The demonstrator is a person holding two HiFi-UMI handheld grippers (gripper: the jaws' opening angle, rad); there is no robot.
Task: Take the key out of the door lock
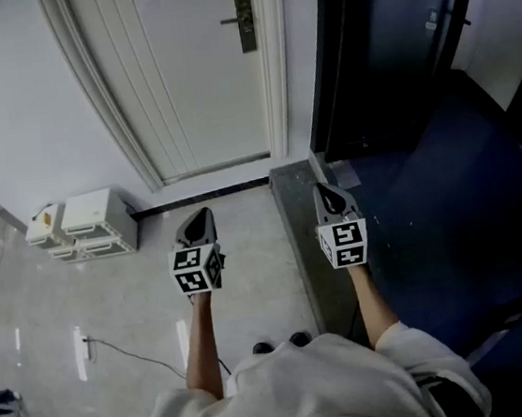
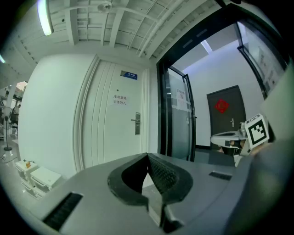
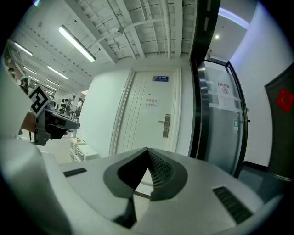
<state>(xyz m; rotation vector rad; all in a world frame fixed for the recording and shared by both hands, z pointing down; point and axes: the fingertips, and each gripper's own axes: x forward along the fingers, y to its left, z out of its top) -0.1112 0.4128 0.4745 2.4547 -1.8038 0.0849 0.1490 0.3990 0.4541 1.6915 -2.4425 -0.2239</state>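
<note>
Clenched and empty is how both hands read. From the head view, my left gripper (image 1: 200, 218) and right gripper (image 1: 327, 195) are side by side above the floor (image 1: 121, 296), aimed at the door (image 1: 198, 78) and well short of it. The lock (image 1: 245, 21) sits on the door's right edge, beside the frame. The key is too small to make out from here. White boxes (image 1: 84, 225) stand by the wall at the left, and a dark glass door (image 1: 383, 46) lies to the right.

The left gripper view shows the ribbed pads (image 2: 163, 174) meeting at the tip with nothing between them. The lock is far beyond, a little left of that tip.

The right gripper view gives the same: jaws together, nothing held, the lock small and just right of the tip.

I judge the step in hand to be the approach. The right gripper looks better placed, since the lock is on that side. I should walk in, part the jaws before I arrive, and come at the lock level. Then I close flat on the key's head and draw straight back along the keyhole, without twisting. If it resists, it probably needs turning home first.
</note>
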